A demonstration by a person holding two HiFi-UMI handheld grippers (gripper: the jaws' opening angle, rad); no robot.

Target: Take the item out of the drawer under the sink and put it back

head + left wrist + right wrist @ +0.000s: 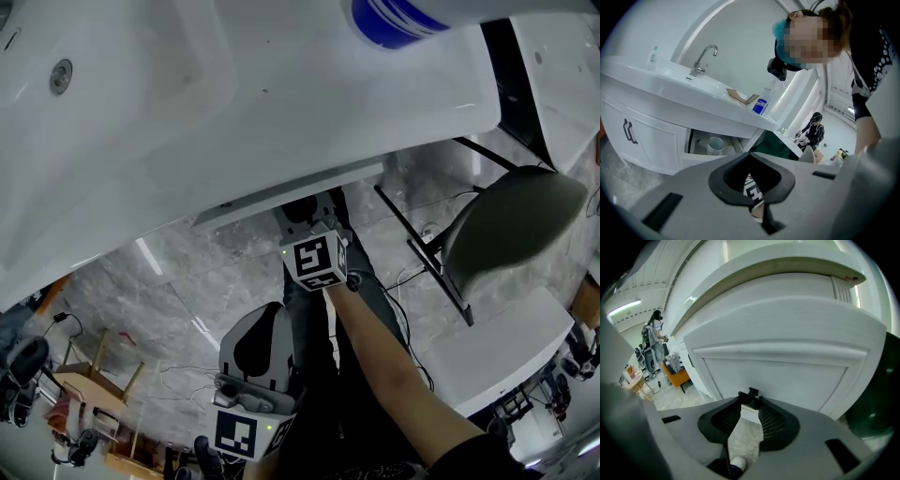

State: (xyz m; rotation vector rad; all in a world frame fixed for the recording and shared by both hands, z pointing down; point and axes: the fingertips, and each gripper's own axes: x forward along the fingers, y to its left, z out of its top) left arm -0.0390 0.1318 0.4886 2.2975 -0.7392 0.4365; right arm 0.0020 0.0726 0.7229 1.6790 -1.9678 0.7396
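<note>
White drawer front [778, 376] fills the right gripper view, and the right gripper [750, 401] has its jaws pinched narrow on the small black handle [750, 394] at the panel's lower edge. In the head view this gripper reaches out under the sink [234, 94].

The left gripper [751, 159] hangs low and back, jaws drawn together on nothing; only the right gripper's marker cube shows through the gap behind them. From there the drawer [693, 158] stands partly open, and the item, a pale cup [715, 145], sits upright inside it, touched by neither gripper.

With the cup in the drawer and the handle gripped, the step in hand is moving the drawer. These views alone do not settle whether that is the opening pull or the closing push.

If it is the opening:
- Pull straight outward, so the thin handle does not slip from the pads.
- Keep going until the cup is clear of the sink's overhang.
- Spread one gripper's jaws wide and bring it down over the cup's rim.

If it is the closing, a level push until the front meets the cabinet would finish the task.
</note>
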